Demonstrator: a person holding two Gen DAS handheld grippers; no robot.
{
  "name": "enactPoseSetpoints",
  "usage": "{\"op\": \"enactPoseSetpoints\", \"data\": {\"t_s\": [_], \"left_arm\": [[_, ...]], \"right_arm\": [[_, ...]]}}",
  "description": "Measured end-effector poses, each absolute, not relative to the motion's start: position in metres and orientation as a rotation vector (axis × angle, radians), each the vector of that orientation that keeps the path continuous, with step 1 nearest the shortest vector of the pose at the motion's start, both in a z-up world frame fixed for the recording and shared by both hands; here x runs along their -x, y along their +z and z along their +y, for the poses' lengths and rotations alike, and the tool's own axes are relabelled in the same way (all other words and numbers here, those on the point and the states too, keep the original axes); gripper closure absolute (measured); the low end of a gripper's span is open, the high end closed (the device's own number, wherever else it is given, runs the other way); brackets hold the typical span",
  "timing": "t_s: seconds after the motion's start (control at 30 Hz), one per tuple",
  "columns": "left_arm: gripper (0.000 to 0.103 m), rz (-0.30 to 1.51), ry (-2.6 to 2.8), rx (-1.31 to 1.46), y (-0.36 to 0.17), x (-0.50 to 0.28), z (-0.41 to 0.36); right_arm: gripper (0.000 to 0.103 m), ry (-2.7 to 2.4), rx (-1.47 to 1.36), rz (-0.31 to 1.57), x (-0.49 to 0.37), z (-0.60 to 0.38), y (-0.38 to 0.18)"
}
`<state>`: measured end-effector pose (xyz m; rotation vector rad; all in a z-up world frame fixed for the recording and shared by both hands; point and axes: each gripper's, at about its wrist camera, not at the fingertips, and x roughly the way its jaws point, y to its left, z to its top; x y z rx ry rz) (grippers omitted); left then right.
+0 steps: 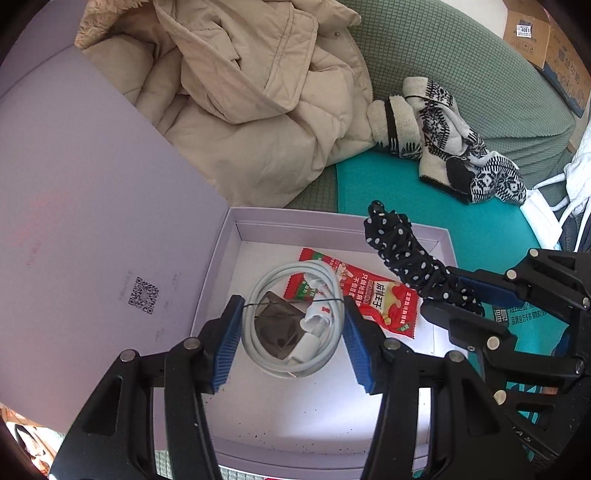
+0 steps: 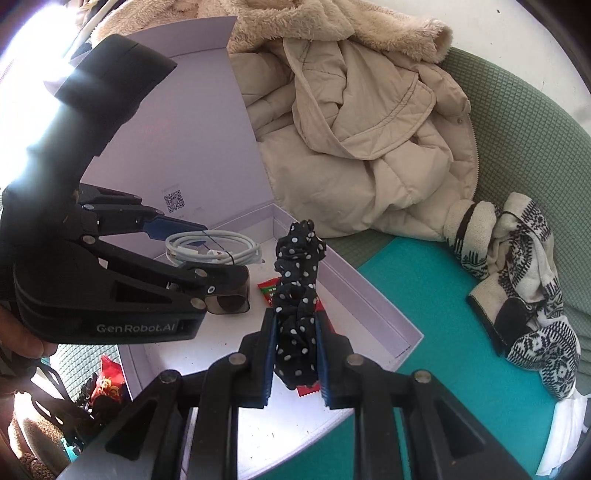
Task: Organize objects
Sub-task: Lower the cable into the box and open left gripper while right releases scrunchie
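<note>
Above open box [image 1: 255,221], left gripper [image 1: 291,332] clamping one coiled white cable [image 1: 295,328]; right gripper [image 2: 295,354] pinching one dotted scrunchie [image 2: 297,291] over box corner. One red packet [image 1: 373,295] lying inside. One coat [image 1: 258,92], two patterned socks [image 1: 436,136] resting on sofa beyond.

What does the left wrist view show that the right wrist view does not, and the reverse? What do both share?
Only the left wrist view: a brown cardboard carton at the top right edge.
Only the right wrist view: a person's hand on the left gripper's black body, and a crumpled red snack bag outside the box.
Both: the open lilac cardboard box, the left gripper closed on the coiled white cable, the right gripper closed on the black white-dotted fabric scrunchie, and the beige padded coat.
</note>
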<state>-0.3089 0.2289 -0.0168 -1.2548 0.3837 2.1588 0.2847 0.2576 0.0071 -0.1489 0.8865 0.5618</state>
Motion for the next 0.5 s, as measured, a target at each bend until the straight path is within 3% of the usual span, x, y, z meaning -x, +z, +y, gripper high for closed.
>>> {"op": "enactPoseSetpoints", "data": {"t_s": [0.5], "left_arm": [[0.052,0.445,2.197,1.322,-0.057,0.342,0.236]], "right_arm": [[0.085,0.524,0.178,0.891,-0.306,0.266,-0.006]]}}
